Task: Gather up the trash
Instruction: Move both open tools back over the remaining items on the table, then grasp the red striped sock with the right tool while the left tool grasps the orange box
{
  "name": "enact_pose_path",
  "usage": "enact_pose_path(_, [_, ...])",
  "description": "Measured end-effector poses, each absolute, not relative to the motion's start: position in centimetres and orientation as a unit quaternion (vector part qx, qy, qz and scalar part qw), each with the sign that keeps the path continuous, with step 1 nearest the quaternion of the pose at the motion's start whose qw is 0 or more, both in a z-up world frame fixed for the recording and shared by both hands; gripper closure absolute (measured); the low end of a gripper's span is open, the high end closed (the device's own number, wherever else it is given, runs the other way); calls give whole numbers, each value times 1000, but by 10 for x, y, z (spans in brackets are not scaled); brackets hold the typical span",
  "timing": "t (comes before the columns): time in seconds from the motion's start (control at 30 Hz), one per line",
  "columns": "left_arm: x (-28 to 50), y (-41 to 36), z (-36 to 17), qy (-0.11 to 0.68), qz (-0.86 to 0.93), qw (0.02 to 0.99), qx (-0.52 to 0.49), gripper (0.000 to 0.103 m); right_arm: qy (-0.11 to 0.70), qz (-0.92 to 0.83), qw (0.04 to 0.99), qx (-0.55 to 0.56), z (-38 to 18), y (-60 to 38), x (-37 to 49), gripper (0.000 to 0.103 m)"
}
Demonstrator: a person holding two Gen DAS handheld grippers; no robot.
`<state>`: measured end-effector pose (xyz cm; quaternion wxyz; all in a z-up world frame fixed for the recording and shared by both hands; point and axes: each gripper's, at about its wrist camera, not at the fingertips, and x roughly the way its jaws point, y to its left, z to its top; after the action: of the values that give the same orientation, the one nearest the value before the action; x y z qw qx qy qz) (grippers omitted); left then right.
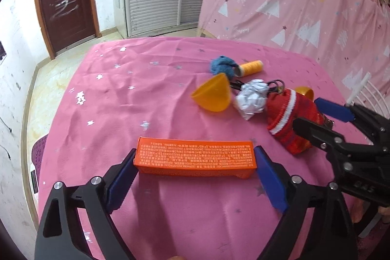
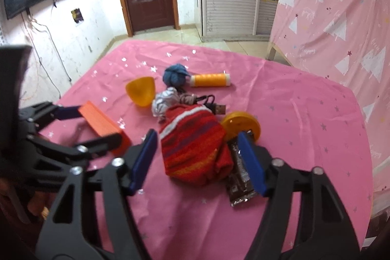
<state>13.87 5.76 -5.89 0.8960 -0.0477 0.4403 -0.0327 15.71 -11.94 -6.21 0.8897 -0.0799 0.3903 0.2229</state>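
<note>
An orange box (image 1: 195, 157) lies crosswise on the pink star cloth (image 1: 117, 99). My left gripper (image 1: 195, 153) has a blue pad against each end of it, shut on the box. In the right wrist view the same box (image 2: 100, 122) sits between those fingers at the left. A red striped sock (image 2: 195, 145) lies bunched between the pads of my right gripper (image 2: 197, 137), which stands open around it without pressing. A dark snack wrapper (image 2: 240, 184) lies under its right finger. A crumpled silver ball (image 2: 164, 101) lies just beyond the sock.
Beyond the sock lie an orange cone cup (image 2: 141, 90), a blue knitted ball (image 2: 175, 74), a yellow thread spool (image 2: 210, 79), a yellow disc (image 2: 243, 124) and a black USB cable (image 2: 214, 106). A pink tree-print sheet (image 2: 341, 28) hangs on the right.
</note>
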Motion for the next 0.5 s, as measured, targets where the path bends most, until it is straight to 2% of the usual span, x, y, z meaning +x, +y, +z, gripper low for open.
enact_pose_path(0.13, [135,67,-58,437,-24,897,-55,18,401,218,885,-94,-69,-112,159,56])
enact_pose_path(0.27, [134,72,-57,437,-23,897,-60,18,404,217,884,-97,-70,-111,159,84])
enact_pose_path(0.37, [134,72,-57,437,-25,897,-62,18,399,211,887,-97,-68,-112,157,89])
enact_pose_path(0.5, [131,75,-56,436,-29,897,-65,18,391,206,892,-94,-62,-115,154,90])
